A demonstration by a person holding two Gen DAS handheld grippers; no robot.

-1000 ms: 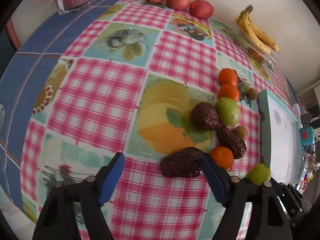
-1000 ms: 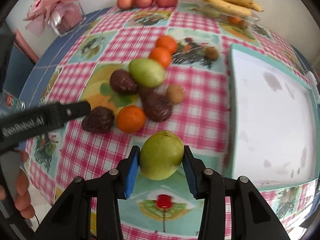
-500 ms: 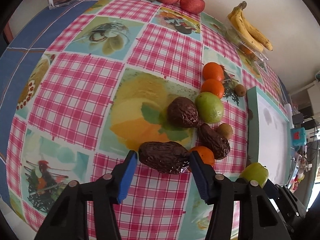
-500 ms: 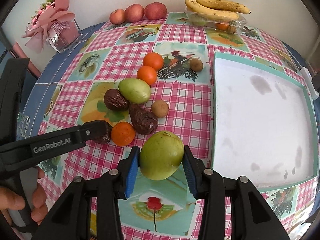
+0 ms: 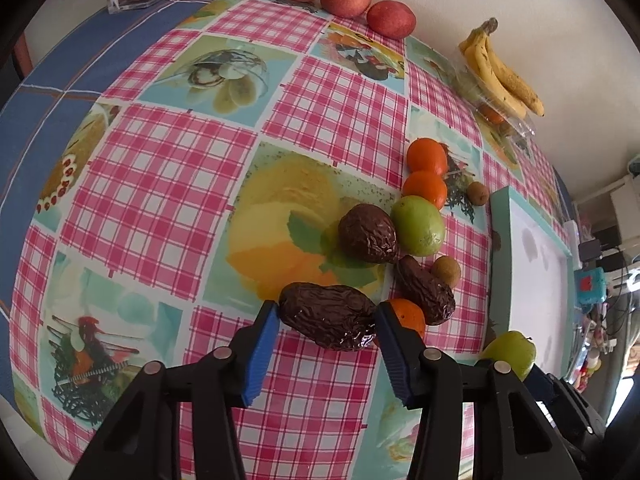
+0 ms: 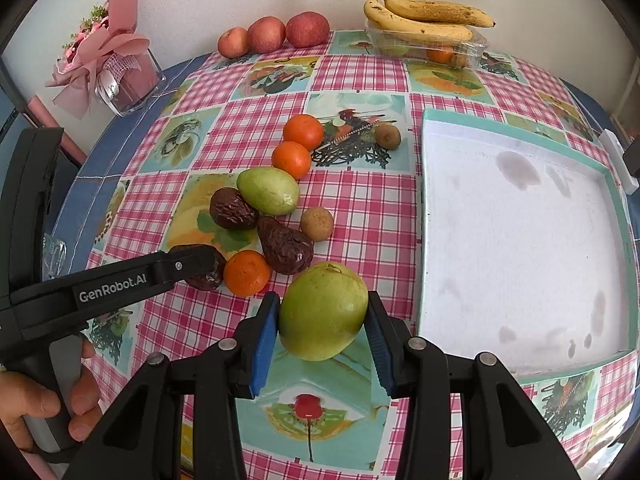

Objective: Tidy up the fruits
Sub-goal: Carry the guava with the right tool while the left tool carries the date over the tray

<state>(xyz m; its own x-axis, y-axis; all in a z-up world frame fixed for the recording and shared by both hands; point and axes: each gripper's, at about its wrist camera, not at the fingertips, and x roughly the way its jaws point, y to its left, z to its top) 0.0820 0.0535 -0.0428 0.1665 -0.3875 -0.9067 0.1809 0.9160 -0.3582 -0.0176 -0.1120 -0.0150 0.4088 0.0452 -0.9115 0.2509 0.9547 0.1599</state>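
- White tray point(image 6: 516, 236) holds nothing.
- Clear box point(image 6: 432, 46) holds small fruit, bananas point(image 6: 424, 16) on top.
- Left gripper point(image 5: 326, 322) closing onto wrinkled brown fruit point(image 5: 328, 316).
- Right gripper point(image 6: 322, 326) clamps green fruit point(image 6: 323, 310).

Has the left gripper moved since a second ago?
Yes. The left gripper advanced over the checked tablecloth to straddle the wrinkled brown fruit; its jaws are closing.

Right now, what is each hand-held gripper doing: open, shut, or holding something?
Left hand-held gripper: jaws closing on the wrinkled dark brown oblong fruit, pads touching it.
Right hand-held gripper: shut on the round green fruit.
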